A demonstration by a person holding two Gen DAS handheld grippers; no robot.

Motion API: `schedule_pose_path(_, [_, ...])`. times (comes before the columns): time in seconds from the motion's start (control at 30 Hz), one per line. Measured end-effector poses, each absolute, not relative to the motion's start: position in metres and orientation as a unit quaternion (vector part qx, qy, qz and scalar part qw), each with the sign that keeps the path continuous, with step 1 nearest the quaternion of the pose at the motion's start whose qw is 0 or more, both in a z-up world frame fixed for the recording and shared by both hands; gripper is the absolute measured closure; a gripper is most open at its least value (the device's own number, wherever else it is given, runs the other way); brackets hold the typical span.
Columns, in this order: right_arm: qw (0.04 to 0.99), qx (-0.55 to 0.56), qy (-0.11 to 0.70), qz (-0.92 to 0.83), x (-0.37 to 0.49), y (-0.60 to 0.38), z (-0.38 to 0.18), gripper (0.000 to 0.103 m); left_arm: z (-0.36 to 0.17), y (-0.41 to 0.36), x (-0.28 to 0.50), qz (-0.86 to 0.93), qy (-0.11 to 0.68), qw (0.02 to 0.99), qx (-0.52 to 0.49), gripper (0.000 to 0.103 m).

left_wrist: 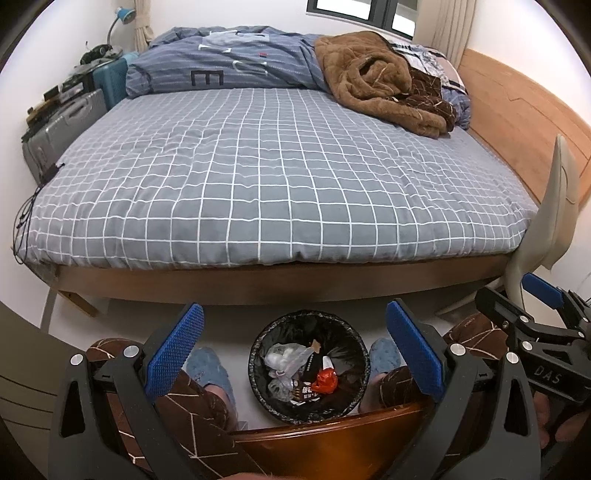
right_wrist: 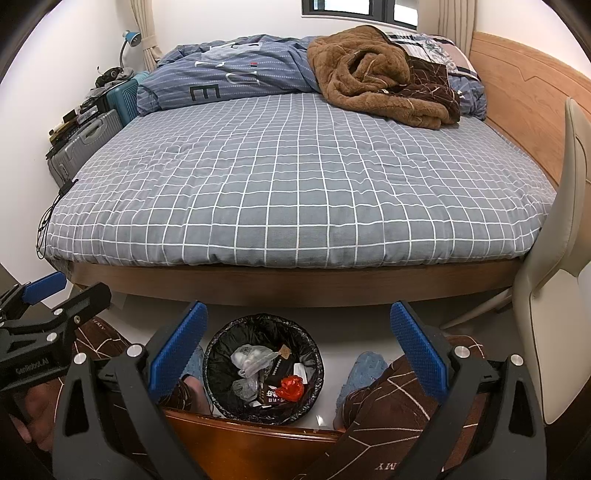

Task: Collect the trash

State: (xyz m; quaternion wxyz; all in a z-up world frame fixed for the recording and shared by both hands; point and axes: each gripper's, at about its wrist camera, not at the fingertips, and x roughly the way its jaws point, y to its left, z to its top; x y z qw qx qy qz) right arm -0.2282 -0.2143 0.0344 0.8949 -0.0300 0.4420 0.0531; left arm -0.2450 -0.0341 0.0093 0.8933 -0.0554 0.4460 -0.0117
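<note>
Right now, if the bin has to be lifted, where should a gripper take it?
Take the bin by its rim, coming straight down from above with one finger inside and one outside. It stands upright on the floor, mouth open, and the liner is folded over the rim. The near rim hides behind the wooden edge, so the far rim is probably easier.

White walls, window (left_wrist: 364,9) – checked bed (left_wrist: 258,177), wooden headboard (left_wrist: 517,110), suitcases (left_wrist: 74,118).

Bed (left_wrist: 258,177); brown blanket (left_wrist: 373,85); suitcases (left_wrist: 62,125)
</note>
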Motion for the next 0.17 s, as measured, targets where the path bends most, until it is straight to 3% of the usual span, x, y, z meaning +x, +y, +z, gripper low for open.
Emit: schedule_pose_path(0.17, [0.895,-0.030,0.442,0.054,-0.2285,-0.2148,0.0346,0.008,0.0087,-0.0345,-0.2435,-0.001,0.446,0.894,-0.045,0.006])
